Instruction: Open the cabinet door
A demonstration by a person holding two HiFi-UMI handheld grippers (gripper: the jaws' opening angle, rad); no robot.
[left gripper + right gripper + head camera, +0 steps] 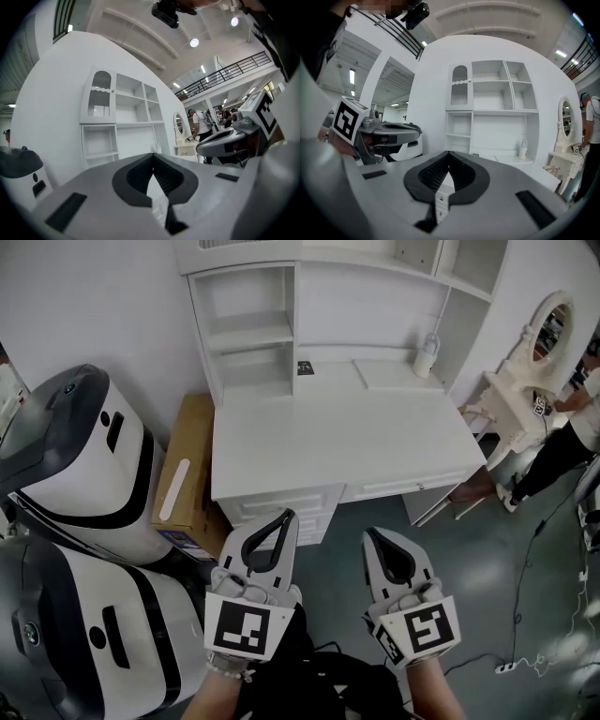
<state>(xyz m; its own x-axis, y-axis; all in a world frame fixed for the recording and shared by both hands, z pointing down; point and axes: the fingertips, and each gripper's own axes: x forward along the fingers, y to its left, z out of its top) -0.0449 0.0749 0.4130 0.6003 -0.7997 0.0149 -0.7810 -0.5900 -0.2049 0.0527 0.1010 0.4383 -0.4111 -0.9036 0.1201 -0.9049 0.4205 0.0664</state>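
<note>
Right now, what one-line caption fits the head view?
Shut and empty, the left hand-held gripper and right hand-held gripper are held side by side before a white desk.

A big indoor hall — high ceiling [140, 28], mezzanine railing [234, 70] — staged with white desk [337, 437], vanity mirror [548, 329].

Left gripper [284, 517], right gripper [371, 536]: grey shells, black ribbed lining, 1 black-white marker cube each. Pale bead bracelet [228, 668]; black clothing [319, 681].
</note>
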